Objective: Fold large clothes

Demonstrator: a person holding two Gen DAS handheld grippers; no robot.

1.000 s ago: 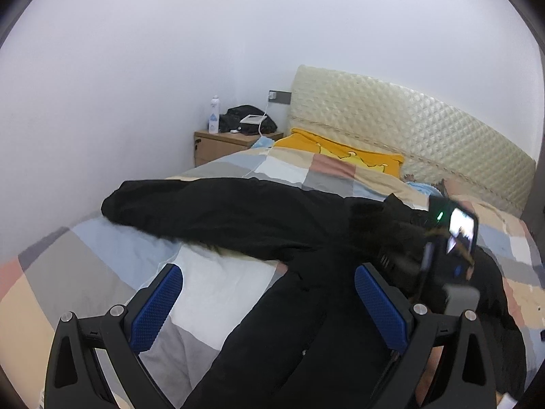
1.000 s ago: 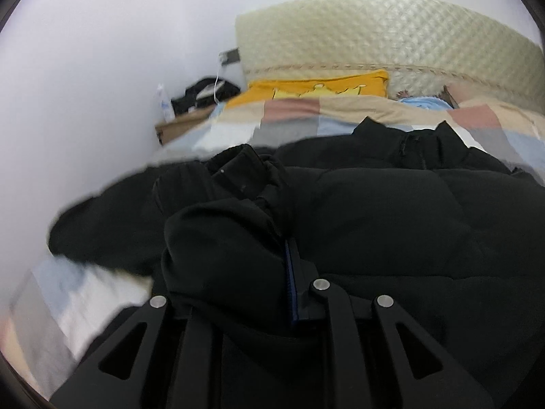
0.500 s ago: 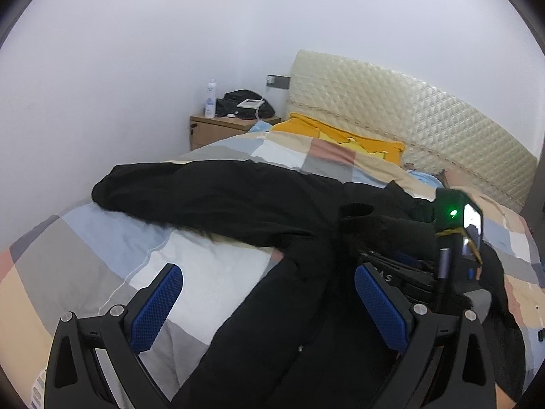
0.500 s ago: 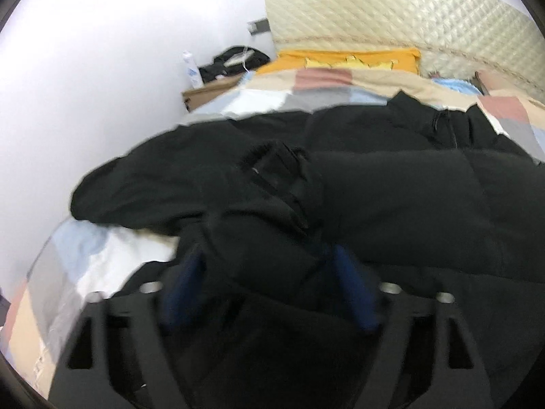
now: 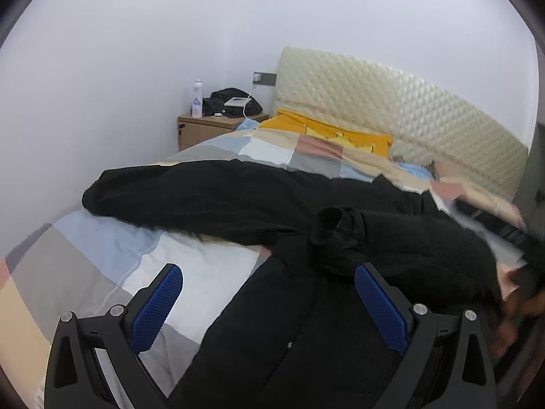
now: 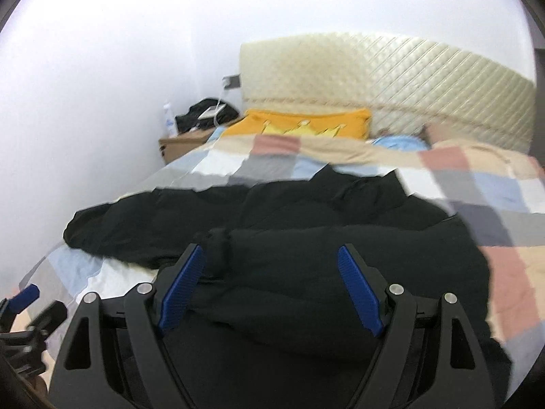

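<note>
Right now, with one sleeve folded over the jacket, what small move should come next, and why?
Probably take the left tool to the far sleeve. That sleeve lies stretched out across the quilt, while the other sleeve's cuff already rests on the jacket. Both tools are open and empty; the right tool has just opened.

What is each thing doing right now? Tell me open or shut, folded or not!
Left gripper: open, empty.
Right gripper: open, empty, over the coat.
Black coat: on the bed, one sleeve folded across its body.
Other sleeve: stretched out, unfolded.
Bottle: upright on the nightstand.
</note>
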